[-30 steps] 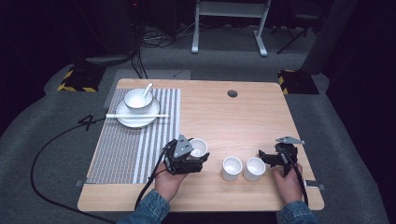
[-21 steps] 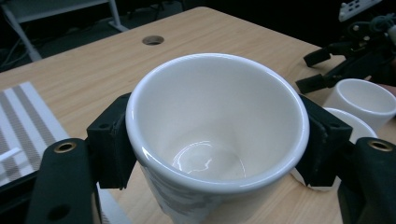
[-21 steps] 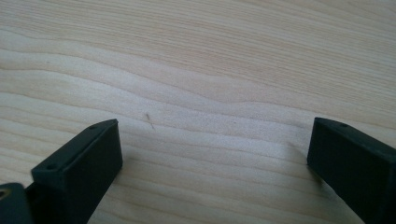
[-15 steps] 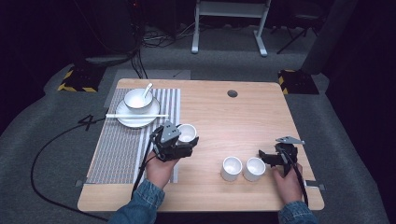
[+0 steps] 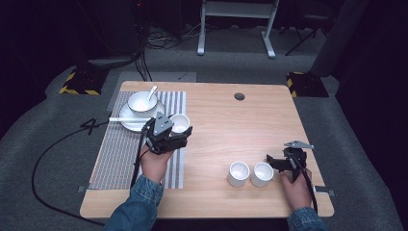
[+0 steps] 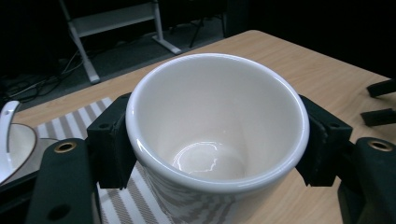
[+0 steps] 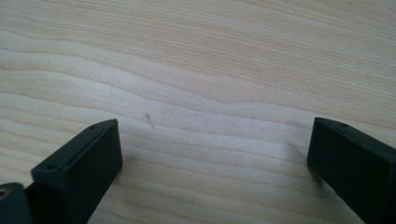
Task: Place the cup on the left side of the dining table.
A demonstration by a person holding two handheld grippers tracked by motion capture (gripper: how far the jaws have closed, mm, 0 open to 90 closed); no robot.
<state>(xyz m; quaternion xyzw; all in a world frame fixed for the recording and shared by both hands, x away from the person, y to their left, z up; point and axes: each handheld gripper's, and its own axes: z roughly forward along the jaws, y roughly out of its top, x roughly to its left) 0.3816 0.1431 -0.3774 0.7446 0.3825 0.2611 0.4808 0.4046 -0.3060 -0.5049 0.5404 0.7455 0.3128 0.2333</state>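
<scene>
White cup (image 6: 217, 140) between left gripper (image 5: 179, 131) jaws — over striped mat (image 5: 115, 154)

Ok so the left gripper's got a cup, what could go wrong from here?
1. The left gripper holds the cup only by its smooth sides, so it could slip.
2. The cup is close to the plate and bowl, so a careless swing might knock them.

dark rm, grey carpet (image 5: 48, 144)

The high view looks down on the whole table (image 5: 269, 115), whose wood both close gripper views share.
</scene>
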